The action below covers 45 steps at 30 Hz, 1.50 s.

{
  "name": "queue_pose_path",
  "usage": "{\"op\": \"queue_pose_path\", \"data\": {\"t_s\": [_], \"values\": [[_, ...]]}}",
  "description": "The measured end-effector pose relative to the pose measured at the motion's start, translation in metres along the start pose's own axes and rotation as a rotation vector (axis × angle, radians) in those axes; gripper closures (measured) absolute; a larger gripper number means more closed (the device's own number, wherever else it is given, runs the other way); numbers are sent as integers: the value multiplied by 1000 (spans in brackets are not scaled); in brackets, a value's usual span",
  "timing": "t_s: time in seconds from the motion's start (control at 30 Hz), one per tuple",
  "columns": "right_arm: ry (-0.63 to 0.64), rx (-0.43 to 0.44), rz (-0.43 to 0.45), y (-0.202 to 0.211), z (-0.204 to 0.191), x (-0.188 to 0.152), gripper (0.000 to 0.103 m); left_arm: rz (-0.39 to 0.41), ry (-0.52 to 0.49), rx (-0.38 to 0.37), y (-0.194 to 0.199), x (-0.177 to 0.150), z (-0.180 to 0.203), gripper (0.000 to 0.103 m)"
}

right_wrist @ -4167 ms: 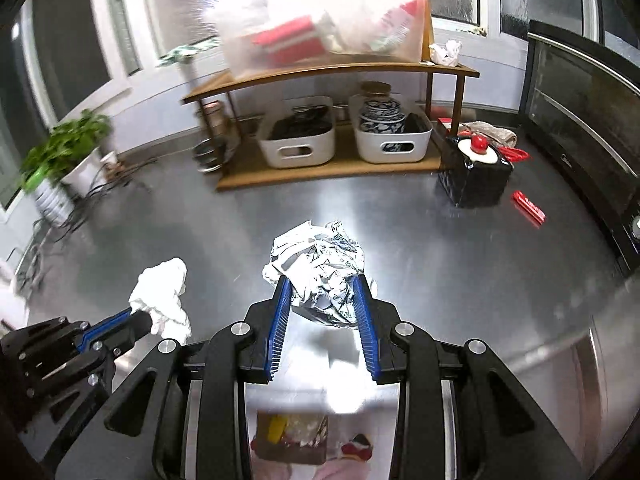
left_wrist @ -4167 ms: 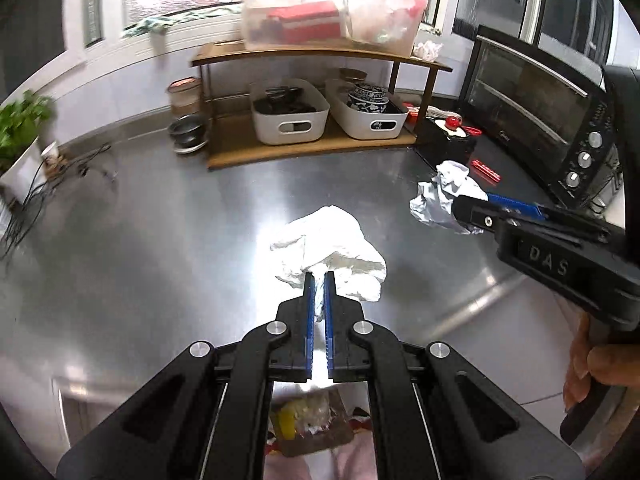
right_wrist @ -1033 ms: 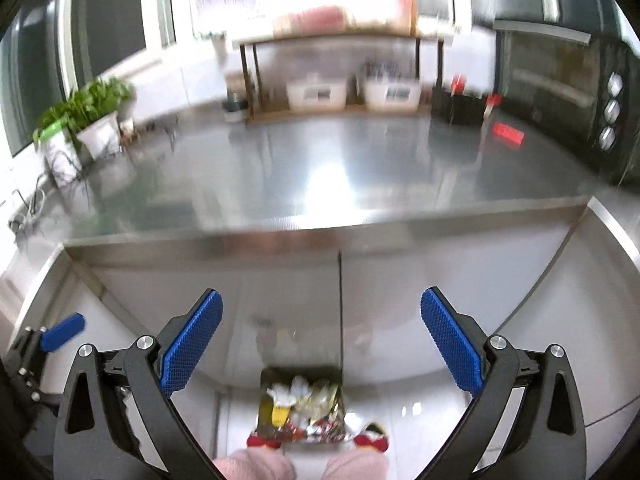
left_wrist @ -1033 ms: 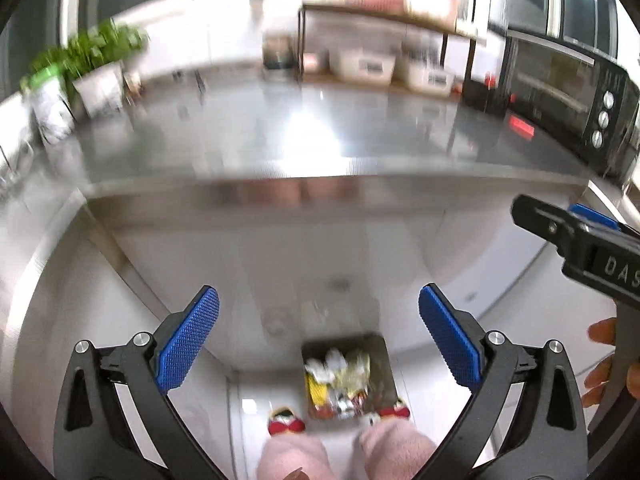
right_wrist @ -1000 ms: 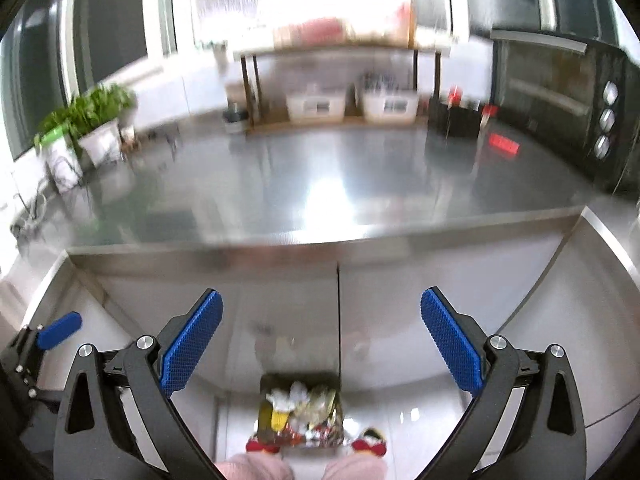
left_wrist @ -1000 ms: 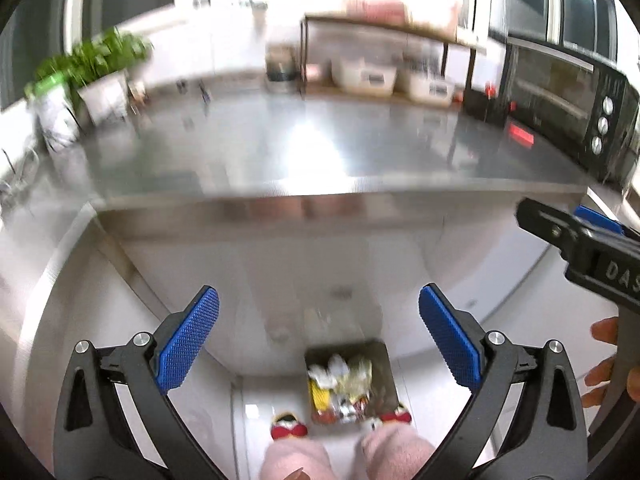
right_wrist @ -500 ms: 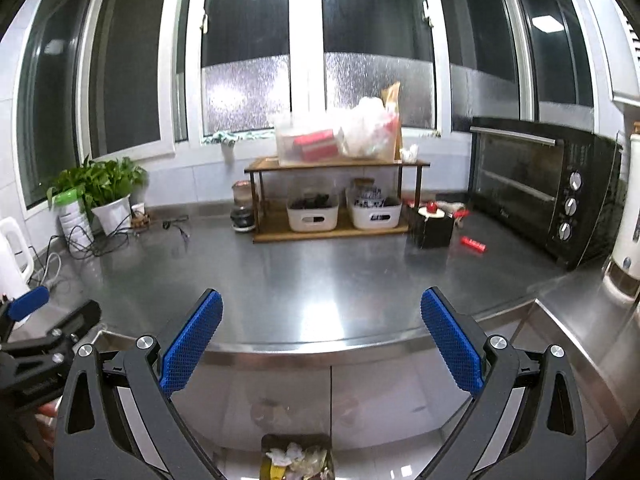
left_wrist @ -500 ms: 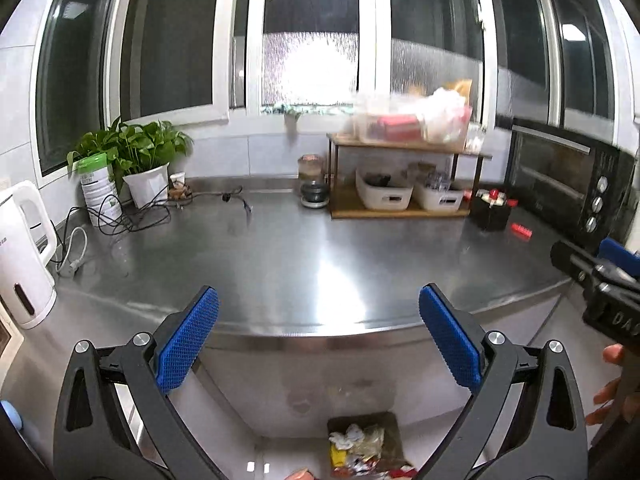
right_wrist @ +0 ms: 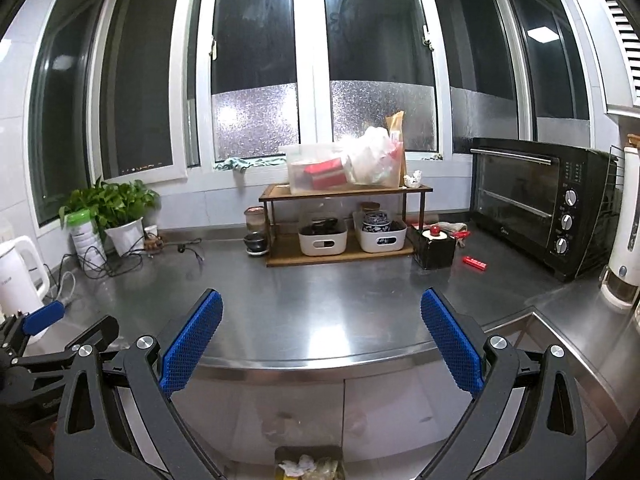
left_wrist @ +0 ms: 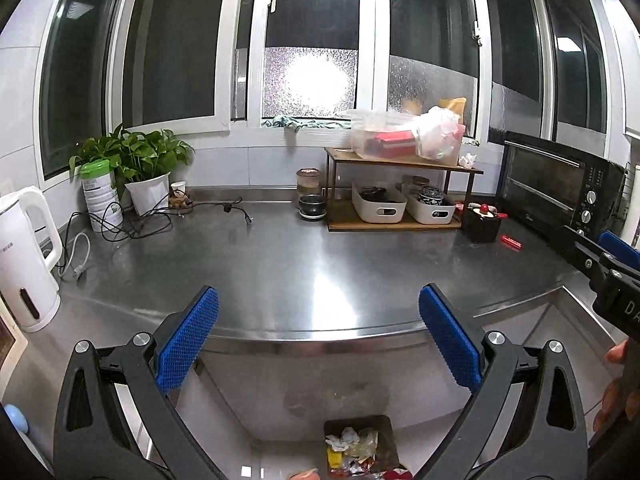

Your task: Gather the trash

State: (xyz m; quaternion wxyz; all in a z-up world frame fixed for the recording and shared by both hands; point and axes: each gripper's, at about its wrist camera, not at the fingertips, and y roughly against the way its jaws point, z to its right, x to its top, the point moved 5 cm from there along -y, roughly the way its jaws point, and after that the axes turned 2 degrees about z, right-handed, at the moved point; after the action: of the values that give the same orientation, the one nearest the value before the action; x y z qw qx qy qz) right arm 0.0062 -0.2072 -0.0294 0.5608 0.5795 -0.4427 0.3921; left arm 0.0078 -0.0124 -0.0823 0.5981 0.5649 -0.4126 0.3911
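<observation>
Both wrist views face the windows across the steel counter point(left_wrist: 304, 272), side by side, sharing the shelf rack point(right_wrist: 344, 220)

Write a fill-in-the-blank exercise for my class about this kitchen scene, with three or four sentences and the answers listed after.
1. Both the left gripper and the right gripper have their jaws ____.
2. The trash bin stands on the ____, below the counter edge.
3. The potted plant stands to the ____ of the wooden shelf.
4. The toaster oven is ____ in colour.

Answers: open; floor; left; black
</observation>
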Motion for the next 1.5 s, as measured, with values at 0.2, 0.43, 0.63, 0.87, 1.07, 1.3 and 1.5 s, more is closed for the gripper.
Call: {"op": "queue_pose_path", "data": {"t_s": [0.2, 0.43, 0.63, 0.87, 1.07, 1.3, 1.5], "values": [[10, 18, -1, 2, -8, 0, 3, 9, 6, 31, 5, 2, -4, 8], [18, 42, -8, 5, -17, -2, 3, 12, 6, 53, 9, 5, -9, 8], [10, 46, -17, 4, -18, -5, 3, 8, 7, 51, 11, 4, -9, 8], [11, 54, -20, 5, -21, -6, 3, 3, -1, 48, 13, 4, -5, 8], [4, 61, -26, 3, -24, -9, 3, 1, -5, 48, 13, 3, -4, 8], [-2, 60, -31, 1, -23, -9, 3, -1, -6, 46, 14, 3, -4, 8], [-1, 62, -32, 1, -23, -8, 3, -2, -8, 41, 14, 4, -5, 8]]}}
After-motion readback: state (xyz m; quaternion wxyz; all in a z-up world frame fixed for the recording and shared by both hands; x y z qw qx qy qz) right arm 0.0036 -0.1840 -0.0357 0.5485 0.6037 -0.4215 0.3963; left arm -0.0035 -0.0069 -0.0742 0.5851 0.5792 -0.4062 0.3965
